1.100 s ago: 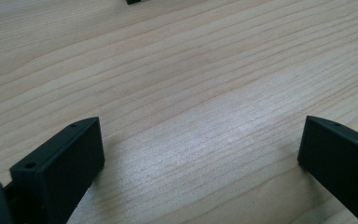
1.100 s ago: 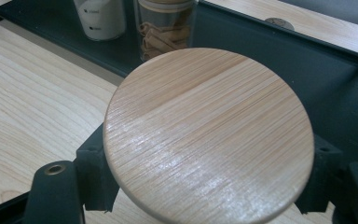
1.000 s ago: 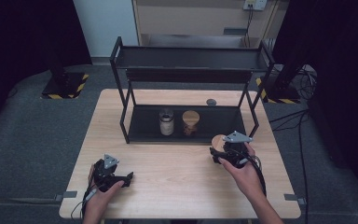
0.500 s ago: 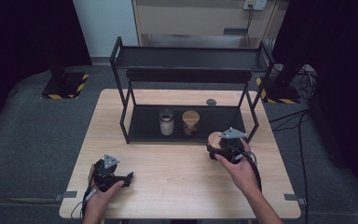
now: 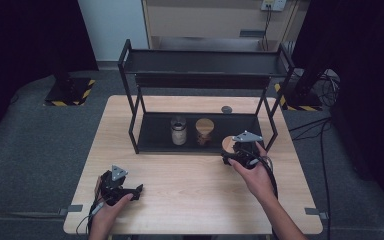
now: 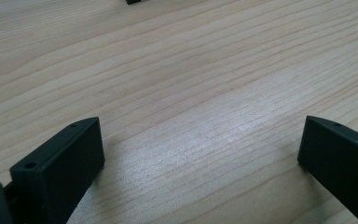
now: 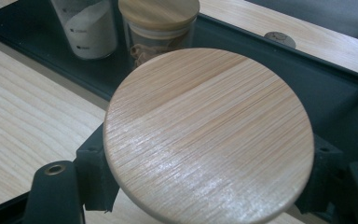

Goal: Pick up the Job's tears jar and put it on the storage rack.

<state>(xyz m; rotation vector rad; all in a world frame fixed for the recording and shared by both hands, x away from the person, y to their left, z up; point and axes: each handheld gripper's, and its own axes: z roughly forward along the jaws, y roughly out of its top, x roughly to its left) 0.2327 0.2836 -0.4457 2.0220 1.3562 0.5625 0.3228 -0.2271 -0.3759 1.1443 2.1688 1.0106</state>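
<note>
The right gripper (image 5: 231,151) pinches a wooden-lidded jar (image 7: 209,133) at the lower shelf (image 5: 150,134) edge of the black rack (image 5: 205,62). The capped jar (image 7: 161,21) and the white-powder jar (image 7: 86,25) stand just beyond (easy to knock). The left gripper (image 6: 200,154), spread, idles on the table (image 5: 190,185)
</note>
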